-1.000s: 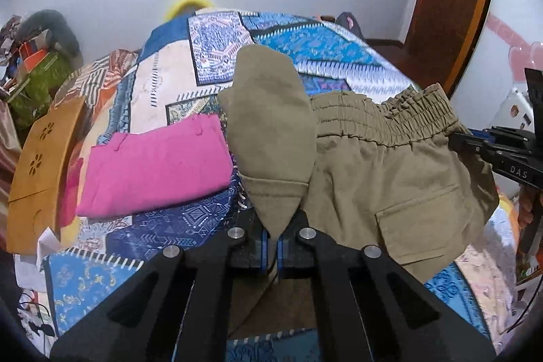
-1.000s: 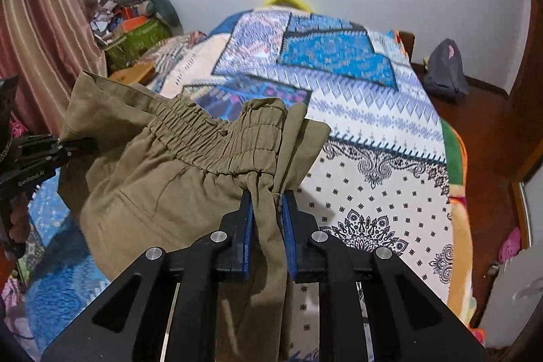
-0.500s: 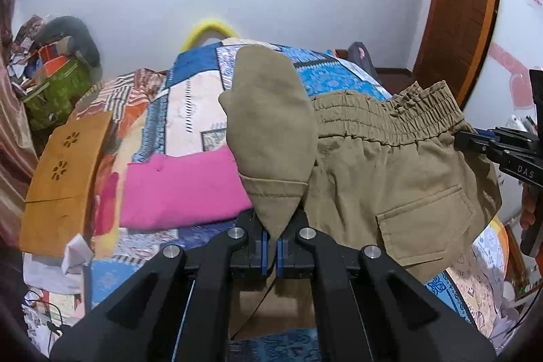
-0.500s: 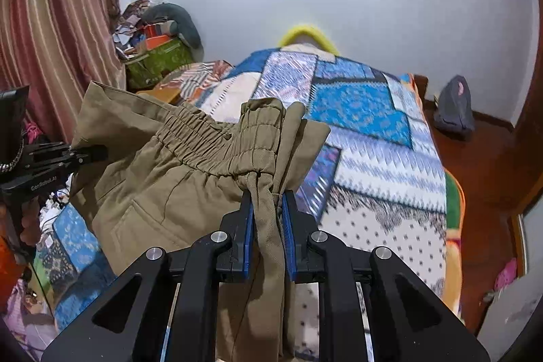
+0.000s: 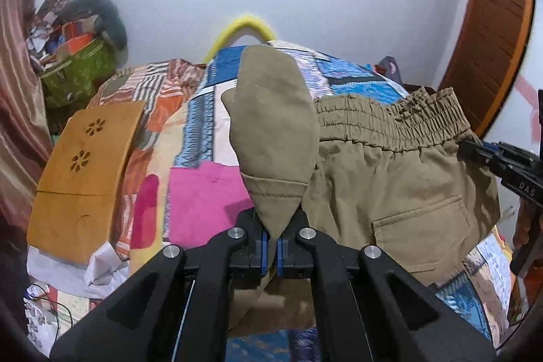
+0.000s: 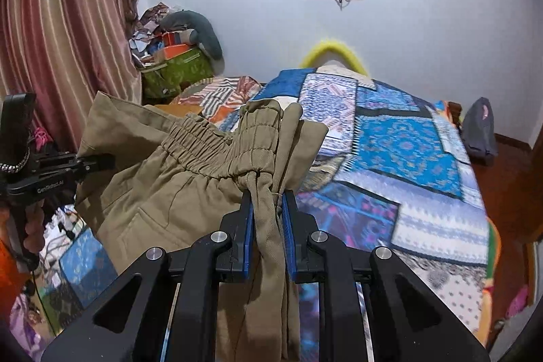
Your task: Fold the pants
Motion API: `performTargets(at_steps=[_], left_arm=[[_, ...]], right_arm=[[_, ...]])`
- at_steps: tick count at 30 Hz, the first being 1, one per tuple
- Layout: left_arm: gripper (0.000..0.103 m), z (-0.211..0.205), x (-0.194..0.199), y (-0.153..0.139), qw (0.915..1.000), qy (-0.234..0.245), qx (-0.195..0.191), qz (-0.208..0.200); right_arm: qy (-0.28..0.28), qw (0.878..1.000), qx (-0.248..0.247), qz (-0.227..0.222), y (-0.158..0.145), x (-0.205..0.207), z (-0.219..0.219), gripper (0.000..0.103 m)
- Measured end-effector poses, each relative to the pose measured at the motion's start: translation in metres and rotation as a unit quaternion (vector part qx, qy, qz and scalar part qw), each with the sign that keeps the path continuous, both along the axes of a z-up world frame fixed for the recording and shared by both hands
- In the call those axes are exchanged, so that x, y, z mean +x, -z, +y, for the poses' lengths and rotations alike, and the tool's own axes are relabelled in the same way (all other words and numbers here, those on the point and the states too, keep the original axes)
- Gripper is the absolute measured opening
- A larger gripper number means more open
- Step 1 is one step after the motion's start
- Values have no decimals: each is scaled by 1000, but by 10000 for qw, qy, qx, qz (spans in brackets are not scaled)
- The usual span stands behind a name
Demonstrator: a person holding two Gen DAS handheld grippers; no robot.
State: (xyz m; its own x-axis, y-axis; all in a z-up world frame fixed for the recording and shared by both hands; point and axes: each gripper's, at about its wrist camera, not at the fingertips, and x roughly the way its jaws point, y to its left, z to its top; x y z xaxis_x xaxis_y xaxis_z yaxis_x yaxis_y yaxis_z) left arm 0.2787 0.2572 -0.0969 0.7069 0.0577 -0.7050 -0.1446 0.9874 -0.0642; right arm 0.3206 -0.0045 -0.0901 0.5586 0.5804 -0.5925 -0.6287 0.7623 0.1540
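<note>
The khaki pants (image 5: pixel 390 178) hang in the air above the bed, stretched between both grippers. My left gripper (image 5: pixel 270 246) is shut on a hem end of the fabric, which stands up as a rounded flap. My right gripper (image 6: pixel 267 226) is shut on the bunched elastic waistband (image 6: pixel 217 151) at its corner. The back pocket (image 5: pixel 420 226) faces the left wrist view. The right gripper also shows at the right edge of the left wrist view (image 5: pixel 475 153), and the left gripper at the left of the right wrist view (image 6: pixel 98 163). The lower legs hang out of sight.
The bed carries a patchwork blue quilt (image 6: pixel 407 151). A folded pink garment (image 5: pixel 200 199) lies on it beside a wooden board (image 5: pixel 81 172). Clutter and a green bag (image 6: pixel 173 73) sit by the curtain (image 6: pixel 61 39). A wooden door (image 5: pixel 492 33) is at right.
Both grippers have risen with the pants, lifting them higher off the bed; more of the wall and the mounted screen has come into view. Both grips are unchanged.
</note>
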Motion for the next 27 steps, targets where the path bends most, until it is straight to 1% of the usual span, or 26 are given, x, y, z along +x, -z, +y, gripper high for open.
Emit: performTargets(at_steps=[6, 9, 14, 18, 20, 23, 27], left_arm=[[3, 42, 25, 21, 9993, -213, -258, 158], [3, 62, 41, 37, 9979, -198, -539, 304], [3, 85, 65, 66, 9966, -319, -524, 553], [3, 102, 82, 98, 9932, -371, -704, 848], [3, 108, 87, 116, 9913, -435, -687, 1038], [3, 115, 90, 135, 9893, -577, -558, 1216], [8, 128, 91, 153, 9857, -684, -659, 1389]], right_arm=[[-121, 9999, 15, 105, 17, 29, 39, 14], [-102, 9998, -10, 151, 25, 37, 50, 14], [-126, 9990, -49, 426, 53, 55, 68, 14], [-198, 9976, -254, 611, 77, 65, 84, 14], [-197, 9968, -367, 684, 87, 71, 88, 14], [-161, 9952, -542, 803, 100, 80, 90, 14], [-184, 9926, -886, 809, 114, 84, 94, 15]])
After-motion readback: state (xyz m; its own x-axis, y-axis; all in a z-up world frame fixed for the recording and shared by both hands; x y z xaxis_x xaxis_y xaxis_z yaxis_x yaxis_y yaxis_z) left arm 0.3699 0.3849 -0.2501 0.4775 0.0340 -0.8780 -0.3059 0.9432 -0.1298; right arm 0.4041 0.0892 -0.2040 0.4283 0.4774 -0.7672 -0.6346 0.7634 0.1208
